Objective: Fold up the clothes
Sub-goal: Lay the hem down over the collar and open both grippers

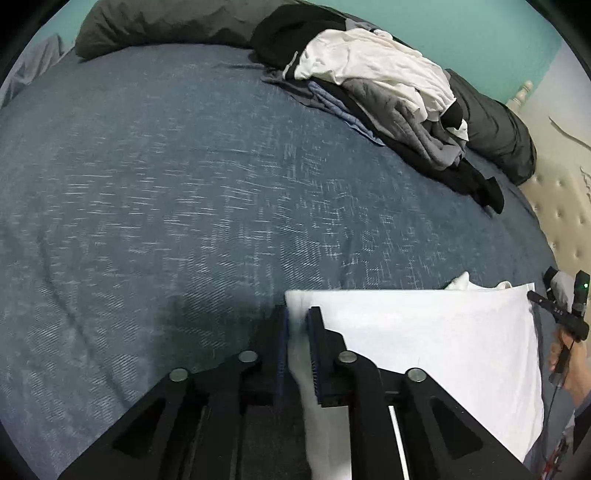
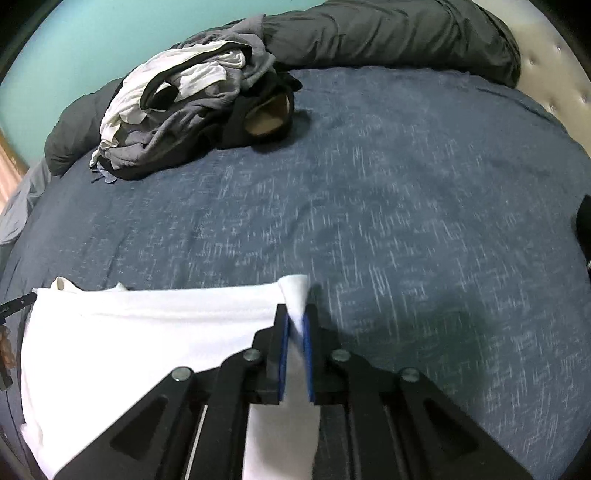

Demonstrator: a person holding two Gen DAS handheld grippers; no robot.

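A bed covered in a blue flecked bedspread (image 1: 184, 184) carries everything. At one o'clock on it lies a heap of clothes (image 1: 388, 96), dark pillows (image 2: 388, 33) behind. A white garment (image 1: 424, 332) lies at five o'clock.

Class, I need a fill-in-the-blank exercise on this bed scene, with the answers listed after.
1. Each gripper pinches a corner of the ____ garment.
2. The bedspread is ____.
3. The unfolded clothes pile lies near the dark ____.
4. The wall behind is ____.

Answers: white; blue; pillows; teal
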